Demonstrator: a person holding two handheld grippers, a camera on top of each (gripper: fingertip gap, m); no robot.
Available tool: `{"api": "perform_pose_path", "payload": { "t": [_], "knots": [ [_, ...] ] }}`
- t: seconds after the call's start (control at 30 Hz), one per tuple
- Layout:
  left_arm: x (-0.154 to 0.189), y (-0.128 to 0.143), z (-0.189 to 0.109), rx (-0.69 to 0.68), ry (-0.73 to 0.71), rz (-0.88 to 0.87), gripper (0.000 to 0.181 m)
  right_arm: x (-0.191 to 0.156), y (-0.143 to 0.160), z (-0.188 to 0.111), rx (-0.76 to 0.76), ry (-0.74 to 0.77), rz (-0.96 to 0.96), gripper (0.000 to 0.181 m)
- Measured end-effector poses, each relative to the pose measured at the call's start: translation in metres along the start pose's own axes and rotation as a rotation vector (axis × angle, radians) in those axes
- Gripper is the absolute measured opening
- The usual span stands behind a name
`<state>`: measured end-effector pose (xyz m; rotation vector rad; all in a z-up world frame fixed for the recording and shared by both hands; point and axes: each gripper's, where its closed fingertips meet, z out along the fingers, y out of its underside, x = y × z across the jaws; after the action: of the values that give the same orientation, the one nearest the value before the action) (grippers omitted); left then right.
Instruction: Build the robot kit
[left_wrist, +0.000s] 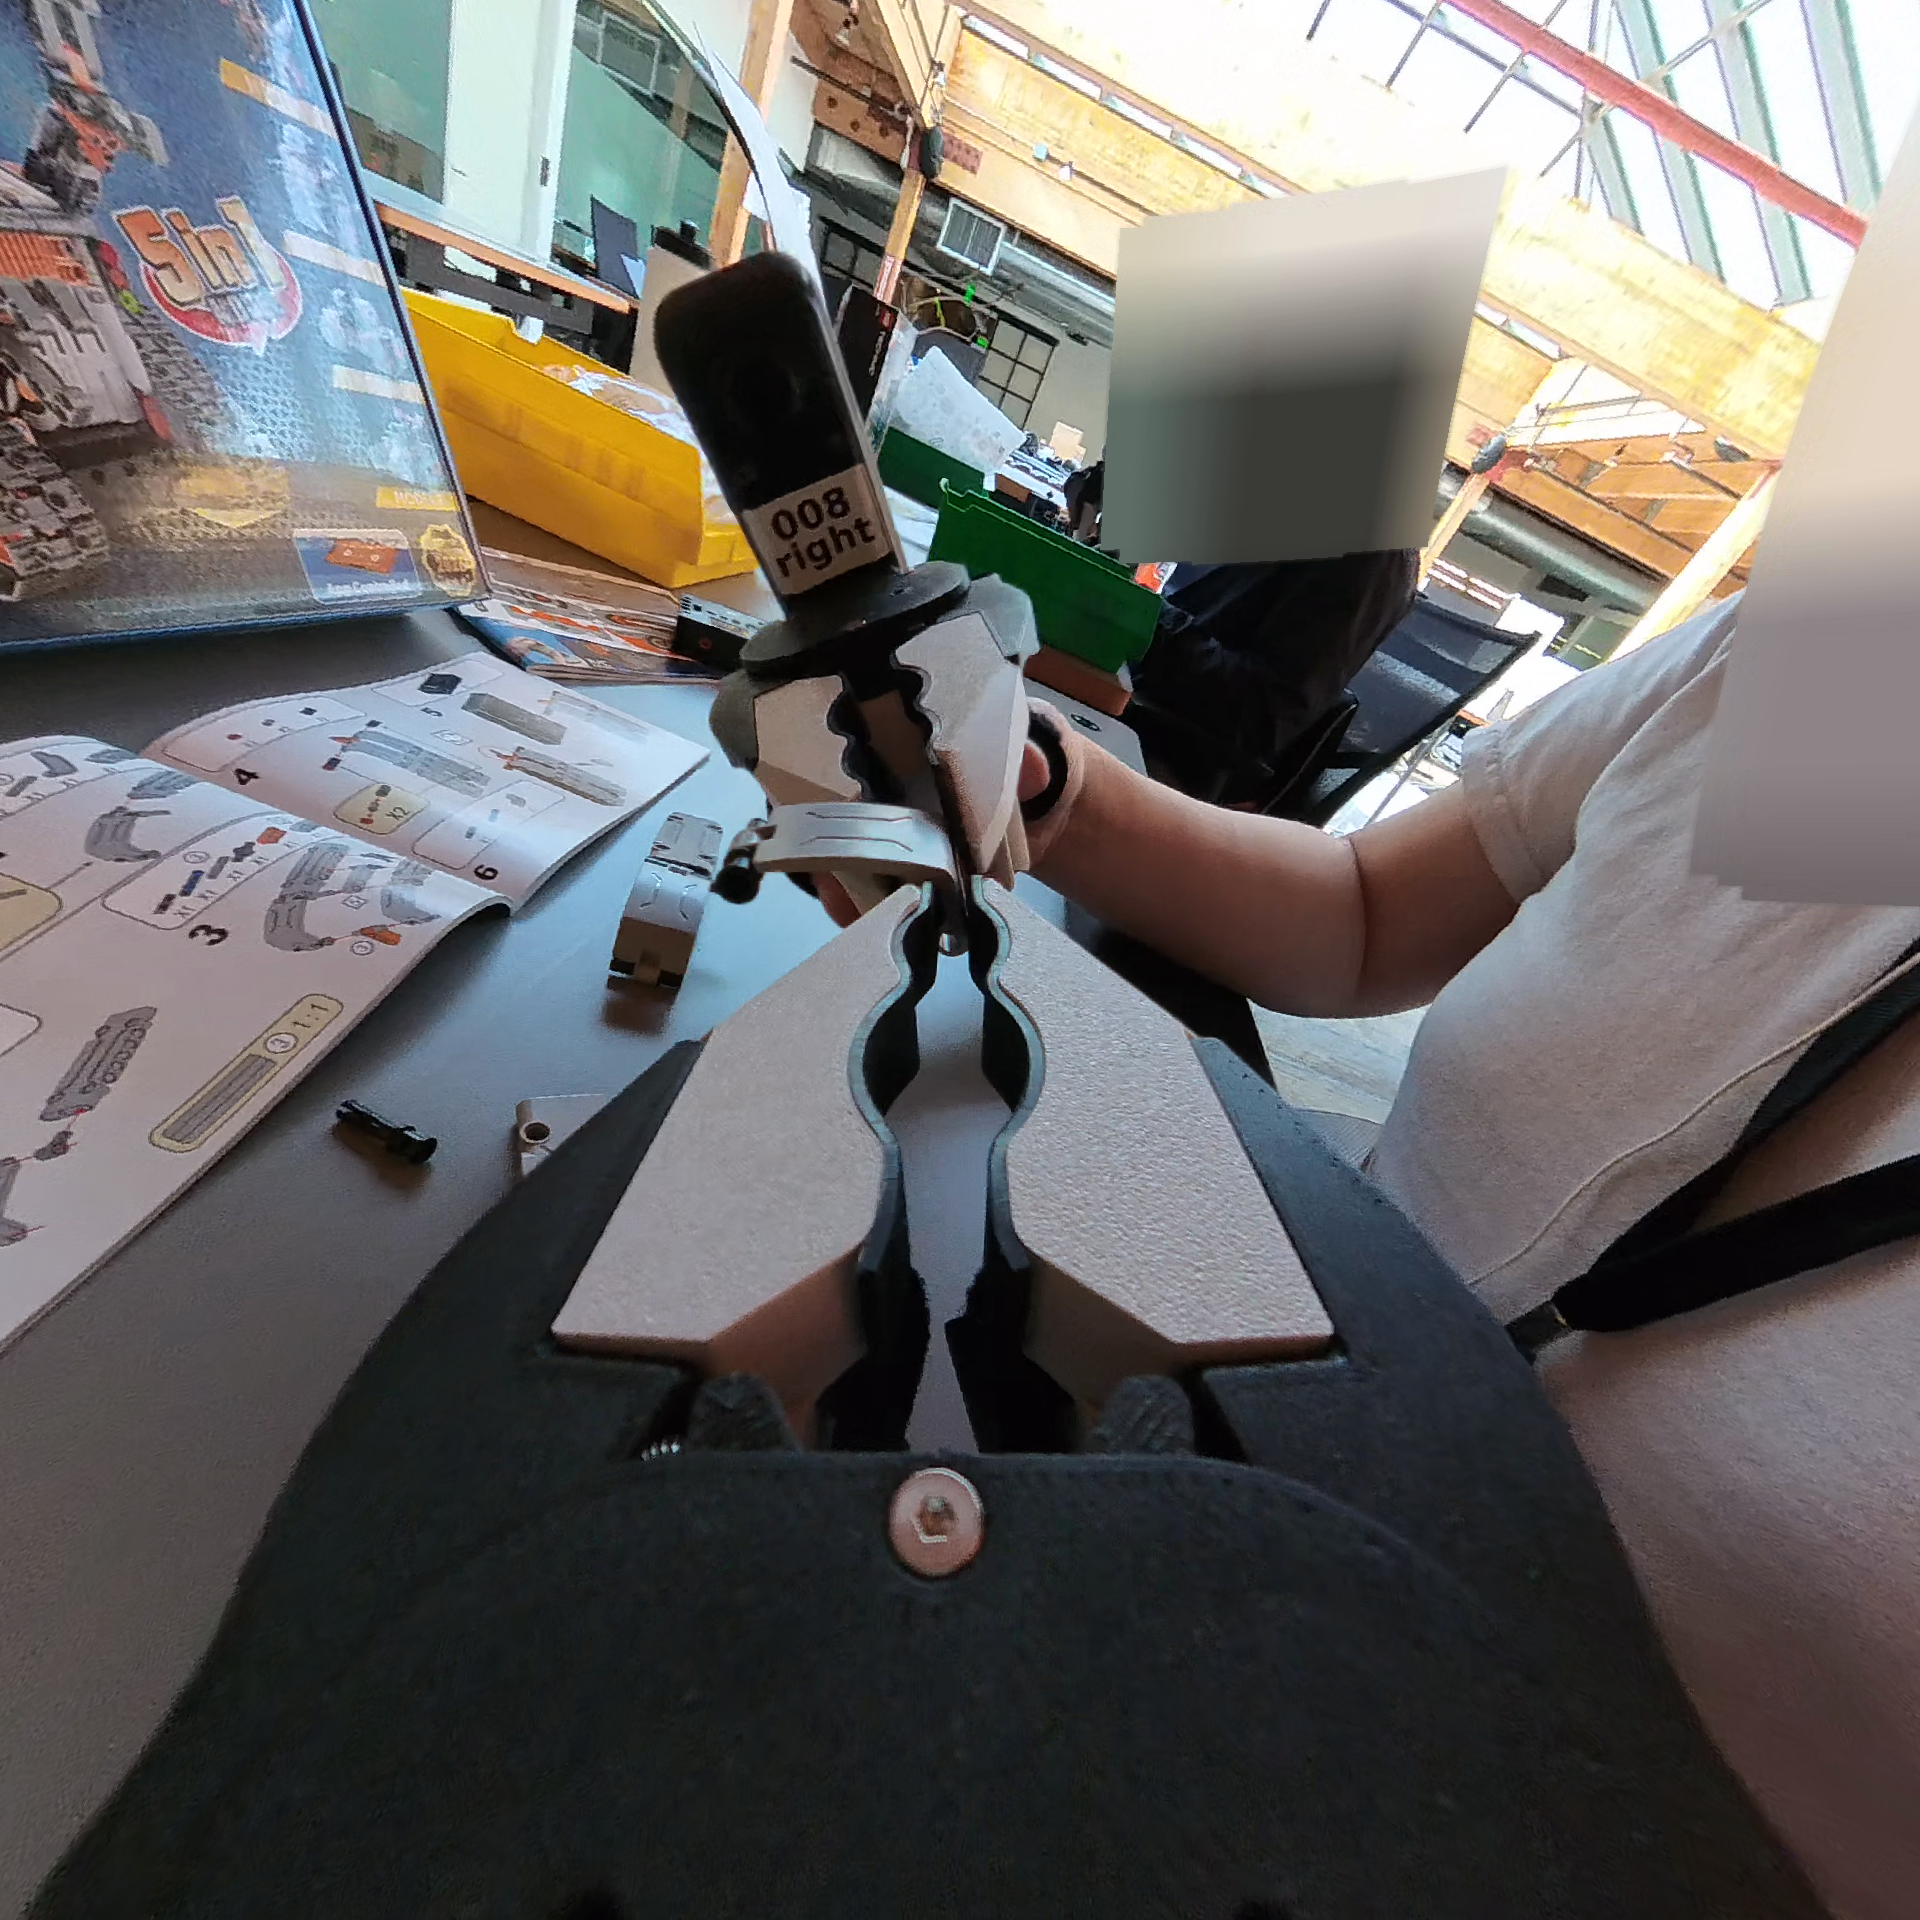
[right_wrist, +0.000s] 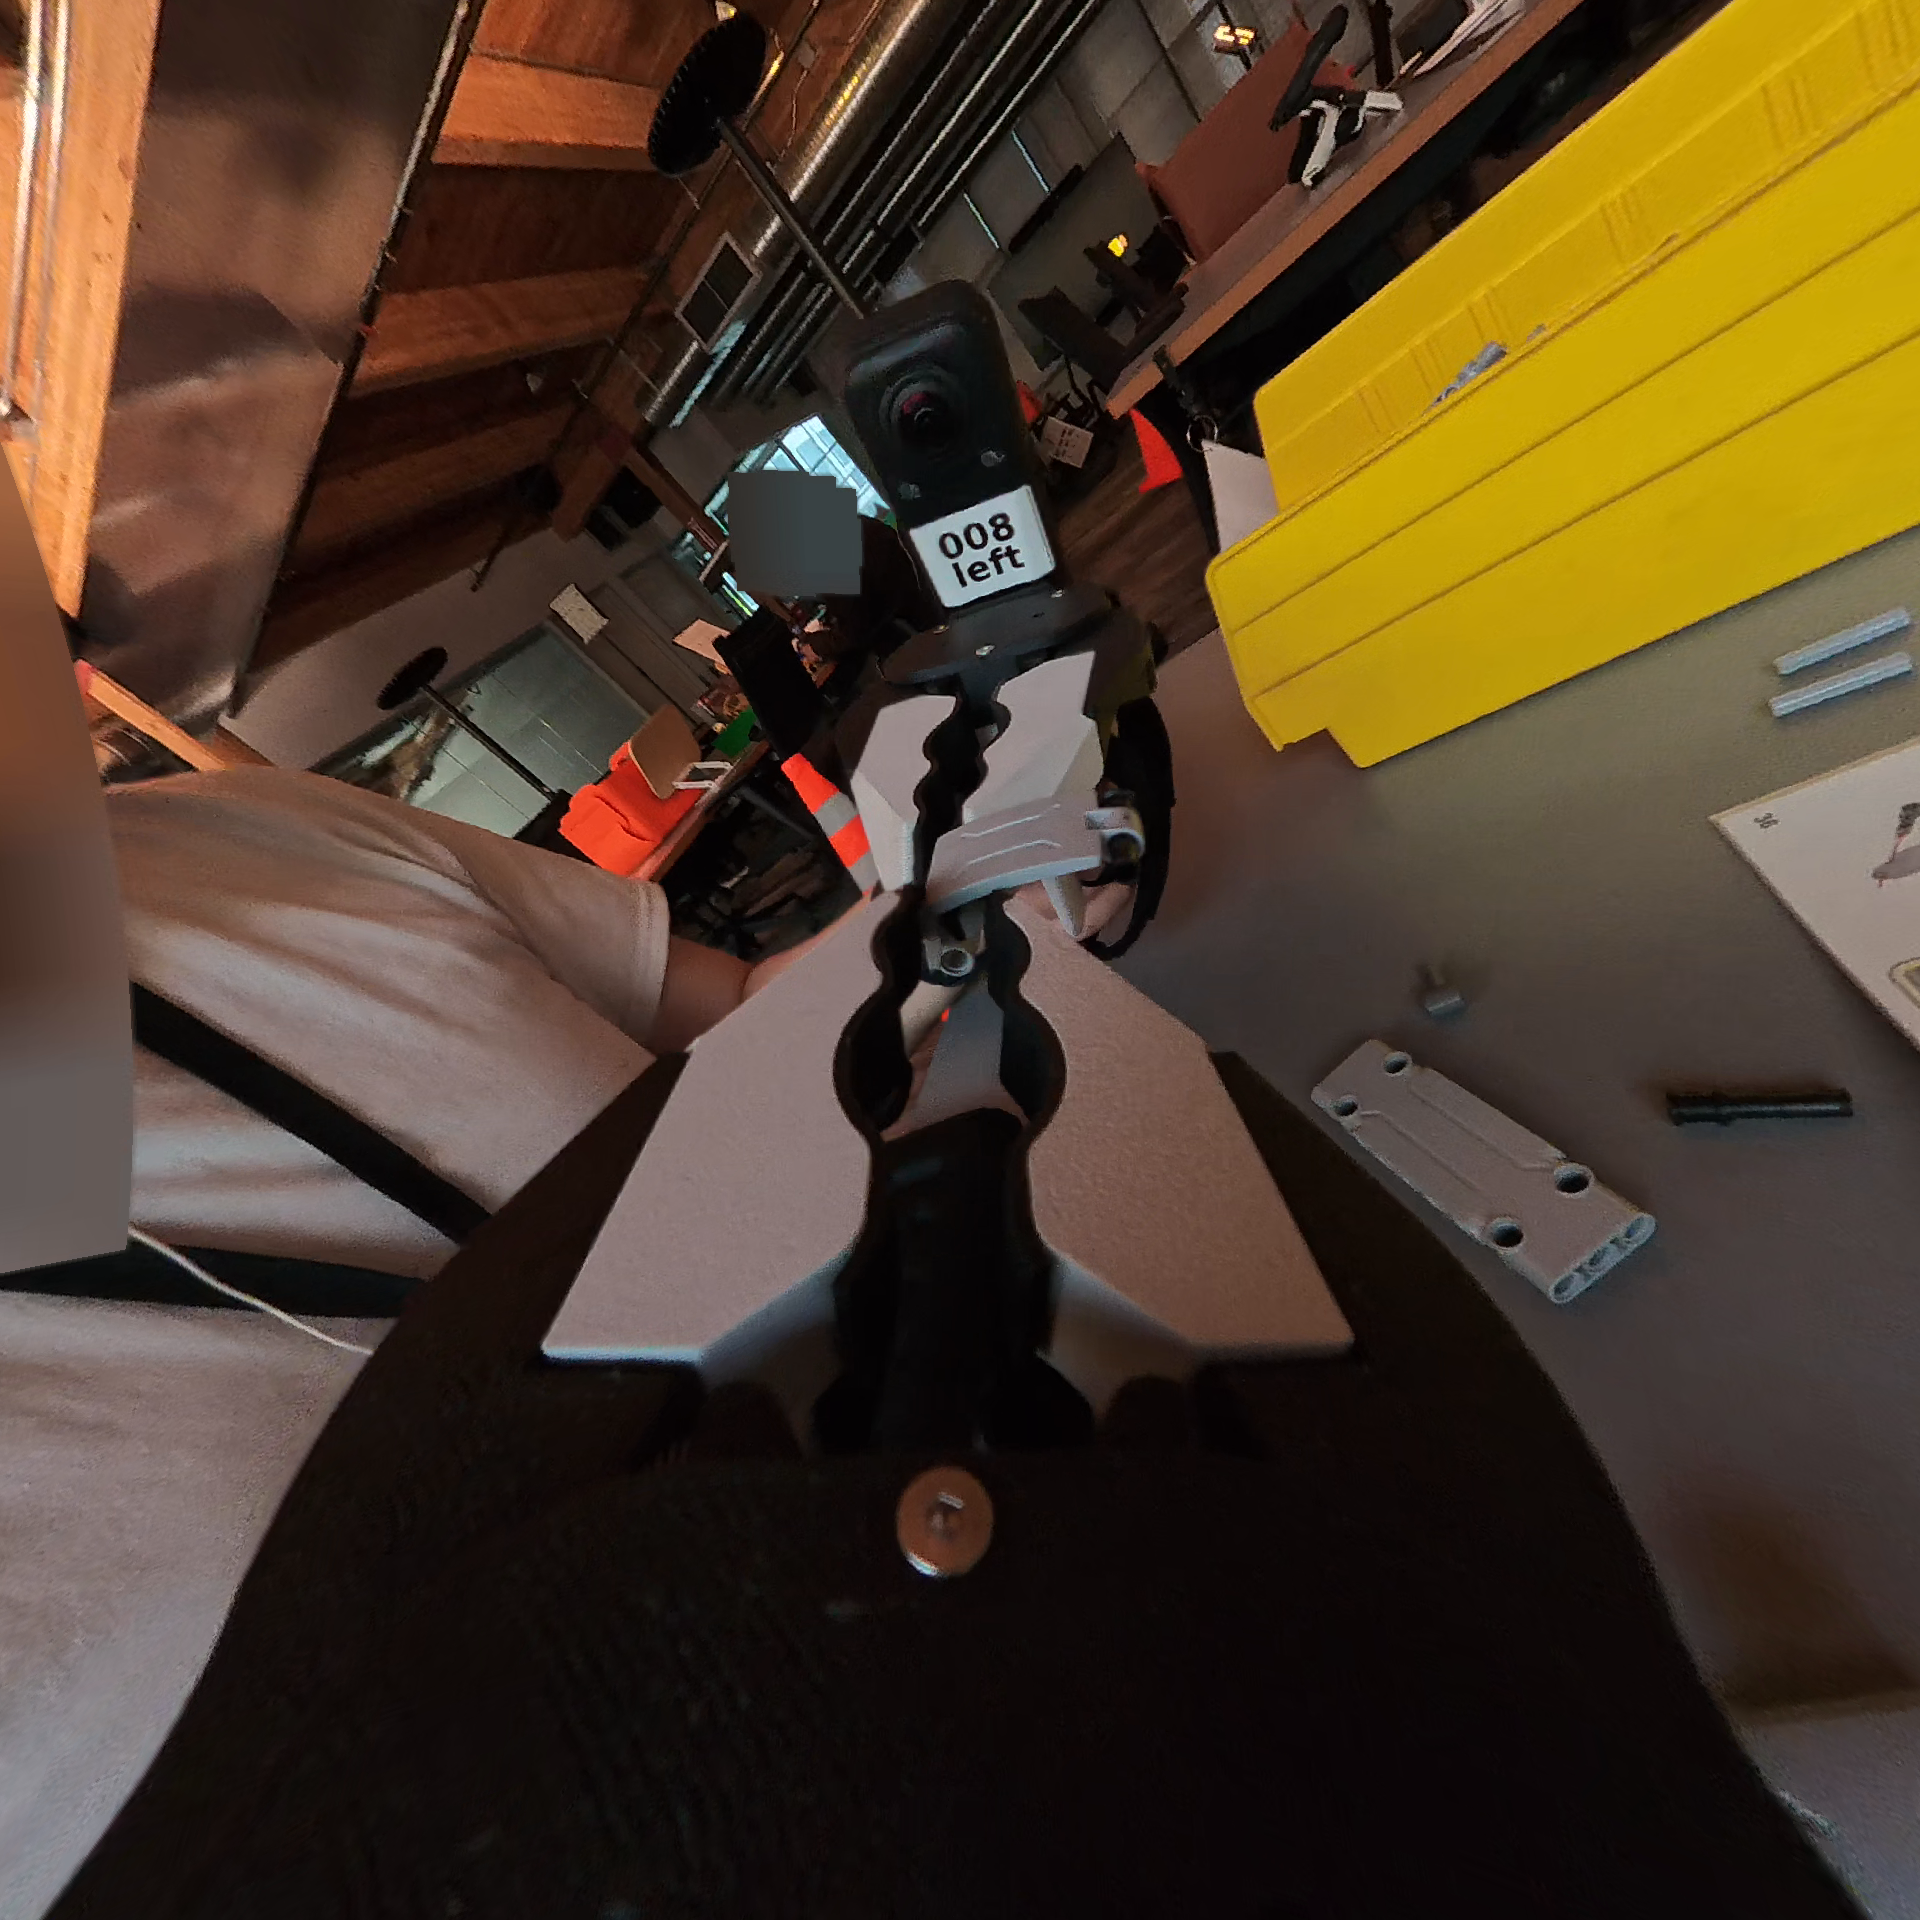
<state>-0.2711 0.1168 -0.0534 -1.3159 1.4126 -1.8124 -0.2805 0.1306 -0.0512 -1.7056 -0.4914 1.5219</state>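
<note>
Meanwhile, the left tool (left_wrist: 951, 920) and right tool (right_wrist: 951, 951) meet tip to tip above the counter (left_wrist: 364, 1299), both nearly closed, pinching one grey panel assembly (left_wrist: 857, 836); loose parts (right_wrist: 1481, 1179) lie unused beside them.

The toy box (left_wrist: 208, 312) and open instruction booklet (left_wrist: 156, 935) are cut off at the left edge.

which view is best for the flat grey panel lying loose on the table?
Right wrist view: the flat grey panel lies fully in view on the table, holes visible, beside the right tool. Left wrist view shows only a corner of it, the rest hidden behind the left tool.
</note>
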Motion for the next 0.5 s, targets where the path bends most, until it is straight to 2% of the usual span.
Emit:
{"api": "perform_pose_path", "payload": {
  "t": [0.3, 0.5],
  "knots": [
    [0.007, 0.003, -0.005, -0.008, 0.041, 0.013, 0.001, -0.006, 0.004, 0.004, -0.002, -0.082, 0.068, 0.011],
    [0.013, 0.002, -0.005, -0.033, 0.019, 0.135, 0.002, -0.013, 0.001, 0.004, 0.020, -0.154, 0.117, 0.010]
  ]
}}
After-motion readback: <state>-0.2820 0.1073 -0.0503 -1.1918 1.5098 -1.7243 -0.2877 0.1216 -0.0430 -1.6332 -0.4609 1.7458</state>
